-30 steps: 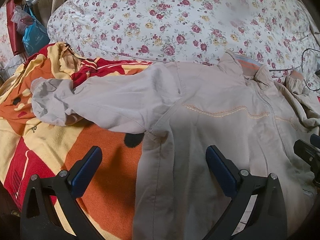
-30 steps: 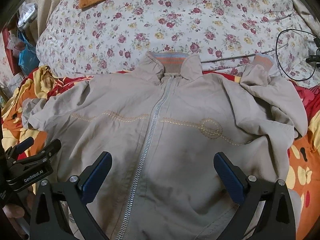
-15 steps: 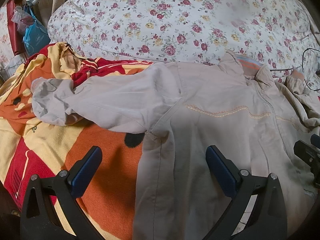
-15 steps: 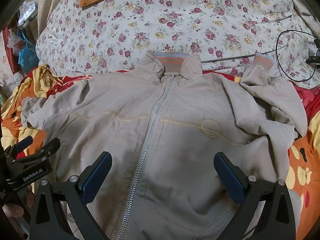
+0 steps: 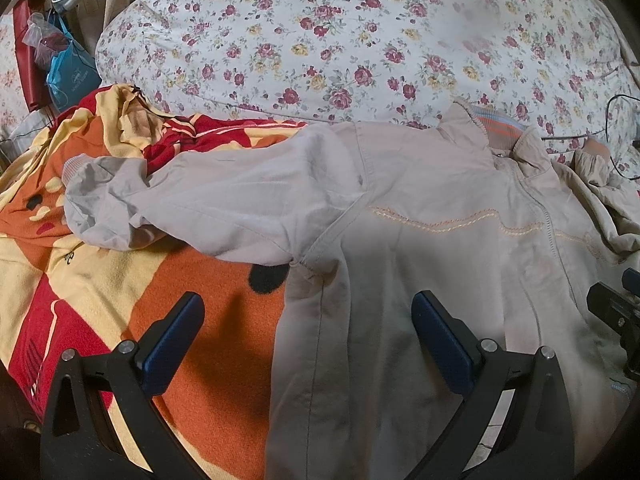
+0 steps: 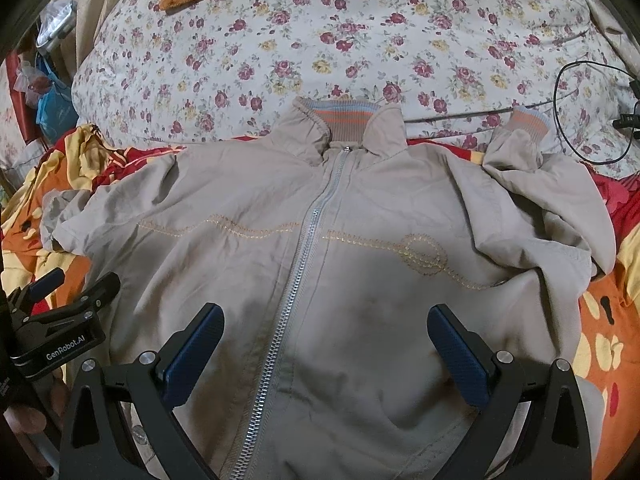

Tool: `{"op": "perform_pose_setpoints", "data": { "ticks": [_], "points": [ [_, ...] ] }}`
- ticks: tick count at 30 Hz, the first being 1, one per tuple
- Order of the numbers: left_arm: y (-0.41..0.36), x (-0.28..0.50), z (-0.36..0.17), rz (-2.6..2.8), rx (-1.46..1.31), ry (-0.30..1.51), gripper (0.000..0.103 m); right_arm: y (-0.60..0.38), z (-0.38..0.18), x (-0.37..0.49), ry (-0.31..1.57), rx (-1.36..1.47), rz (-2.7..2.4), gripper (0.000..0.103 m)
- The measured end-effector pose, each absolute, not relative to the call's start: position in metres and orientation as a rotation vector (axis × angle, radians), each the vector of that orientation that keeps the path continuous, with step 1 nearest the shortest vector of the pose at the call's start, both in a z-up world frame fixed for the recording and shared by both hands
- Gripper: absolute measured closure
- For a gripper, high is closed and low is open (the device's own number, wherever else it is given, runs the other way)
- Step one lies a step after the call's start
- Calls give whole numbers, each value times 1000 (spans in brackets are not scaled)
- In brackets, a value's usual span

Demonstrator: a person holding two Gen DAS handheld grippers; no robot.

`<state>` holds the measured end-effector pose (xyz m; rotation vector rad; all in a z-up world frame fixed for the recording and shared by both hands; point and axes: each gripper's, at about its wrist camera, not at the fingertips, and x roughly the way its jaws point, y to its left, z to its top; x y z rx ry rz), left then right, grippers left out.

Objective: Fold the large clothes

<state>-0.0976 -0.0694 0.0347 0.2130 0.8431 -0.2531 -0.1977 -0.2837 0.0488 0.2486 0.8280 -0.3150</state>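
- Beige zip-front jacket (image 6: 320, 280) spread face up on orange, red and yellow patterned blanket (image 5: 200, 300); zipper (image 6: 296, 288) closed up to striped knit collar (image 6: 340, 118).
- Collar end of jacket lying against floral quilt (image 6: 320, 40) at far side; hem end nearest both cameras.
- Sleeve on left side (image 5: 224, 200) stretched out sideways over blanket, ribbed cuff (image 5: 74, 166) crumpled at its far end.
- Sleeve on right side (image 6: 532, 184) bent back on itself and bunched, striped cuff (image 6: 528, 120) resting at edge of floral quilt.
- Stitched wavy line with loop motif (image 6: 420, 254) running across chest; dark staining visible on lower front panels.
- Left gripper (image 5: 308, 340) released, fingers spread wide, positioned above jacket's side seam and adjoining blanket; nothing between blue pads (image 5: 172, 344); contact with fabric not determinable.
- Right gripper (image 6: 324, 352) released, fingers spread wide, straddling lower front of jacket right of zipper; nothing grasped; contact with fabric not determinable.
- Left gripper body also visible at left edge of right wrist view, held in a hand (image 6: 28, 420), beside jacket's left flank.
- Black cable (image 6: 592, 112) looped on floral quilt at far right, well apart from both grippers.
- Blue bag (image 5: 72, 76) and clutter at far left beyond blanket.
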Motion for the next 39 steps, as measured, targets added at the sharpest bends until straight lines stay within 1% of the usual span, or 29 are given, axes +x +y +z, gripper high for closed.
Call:
{"op": "perform_pose_setpoints", "data": {
  "ticks": [39],
  "points": [
    [-72,-98,27,-248,223,853,0,-284,43,-194,844,260,-298,1]
  ]
}}
